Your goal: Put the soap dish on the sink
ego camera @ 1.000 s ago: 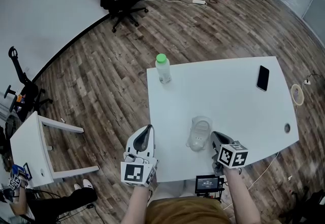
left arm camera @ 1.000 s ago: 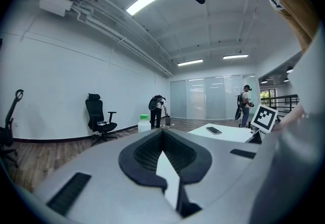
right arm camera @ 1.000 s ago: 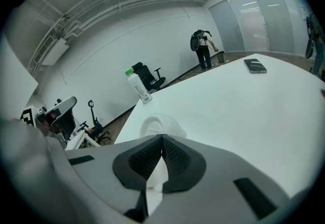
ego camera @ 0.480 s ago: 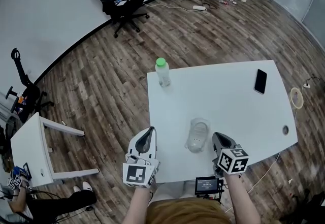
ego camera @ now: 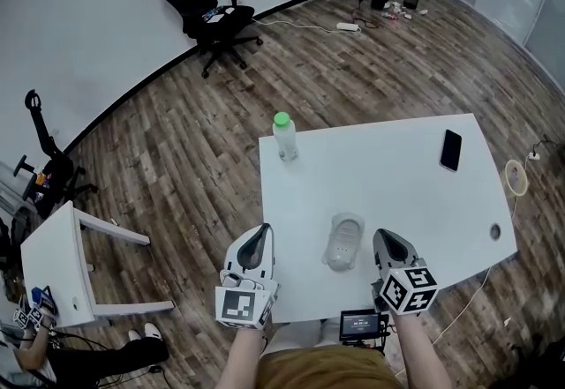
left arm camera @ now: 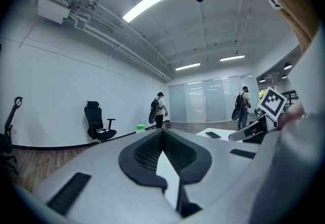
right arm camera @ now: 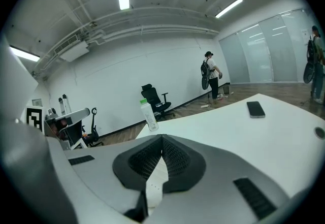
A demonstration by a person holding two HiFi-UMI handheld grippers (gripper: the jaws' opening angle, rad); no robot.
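In the head view, the soap dish [ego camera: 344,242] lies flat on the white bench [ego camera: 397,184], near its front edge, between my left gripper [ego camera: 261,232] and my right gripper [ego camera: 382,239]. A second ago my right gripper sat low, just beside the dish's right edge. Now it has lifted and a strip of bare bench shows between them, so nothing of mine touches the dish. My left gripper hangs at the bench's front left corner, little changed. A green-capped bottle [ego camera: 282,137] stands at the far left corner and a phone [ego camera: 451,150] lies toward the far right. No sink shows anywhere.

In the left gripper view, my jaws are closed tip to tip with nothing between them. I look level across the room, and the dish is out of sight below.

In the right gripper view, my jaws are likewise closed and empty, aimed over the bench toward the bottle and phone. The dish does not show.

I judge the dish is not yet picked up. The rise takes me away from it, and I must open, come back down and grip it before carrying it to a sink I cannot yet see
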